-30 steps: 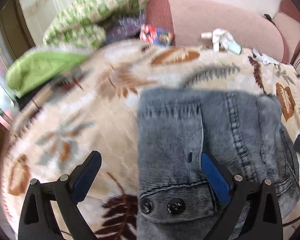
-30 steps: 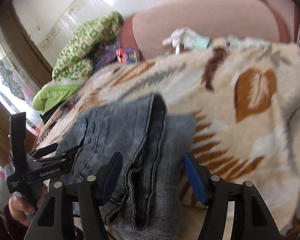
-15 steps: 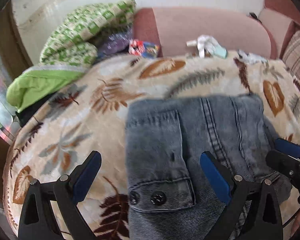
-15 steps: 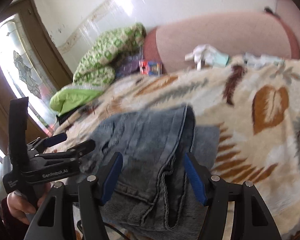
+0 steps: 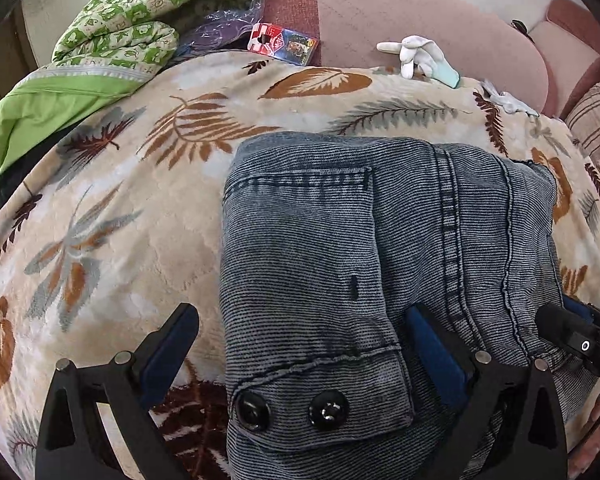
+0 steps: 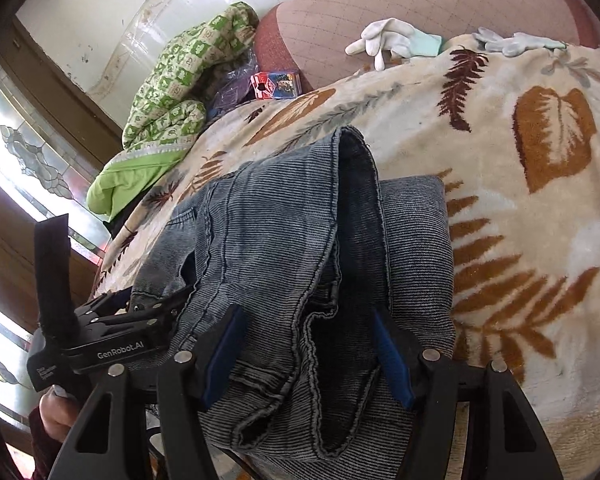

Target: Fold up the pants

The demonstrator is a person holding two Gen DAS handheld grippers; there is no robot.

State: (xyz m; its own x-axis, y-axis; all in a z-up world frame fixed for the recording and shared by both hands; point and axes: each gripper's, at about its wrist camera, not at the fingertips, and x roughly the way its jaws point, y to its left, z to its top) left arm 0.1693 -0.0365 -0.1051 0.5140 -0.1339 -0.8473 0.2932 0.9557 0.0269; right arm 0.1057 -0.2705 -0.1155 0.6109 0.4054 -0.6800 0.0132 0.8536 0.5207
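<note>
1. On the leaf-print blanket [image 5: 112, 240] lie the pants [image 5: 340, 248], grey-blue ribbed denim, folded into a thick bundle near the blanket's front edge.
2. Left wrist view: a pocket flap with two dark snap buttons [image 5: 290, 410] faces up at the bundle's near end; a double-stitched seam runs lengthwise to the right of the pocket.
3. Left gripper [image 5: 300, 356]: jaws spread wide, straddling the pocket end. The left blue pad is over bare blanket, clear of the cloth; the right pad sits at the fabric, but can't tell if it presses. Nothing clamped, so released.
4. Right gripper [image 6: 308, 356]: jaws apart, w/ the pants' stacked leg edges and hems lying between the blue pads. Cloth looks slack, not pinched; pads stand at either side, contact unclear.
5. Right wrist view also shows the left gripper's black body at far left w/ a hand [image 6: 56, 412] around its handle.
6. Rest of scene: pink sofa back [image 5: 400, 20] behind the blanket; green checked quilt [image 5: 140, 4] piled at far left; small red-blue packet [image 5: 282, 40] beside it; white glove [image 5: 416, 56] on the blanket's far edge, a second pale glove [image 6: 516, 42] further right.
</note>
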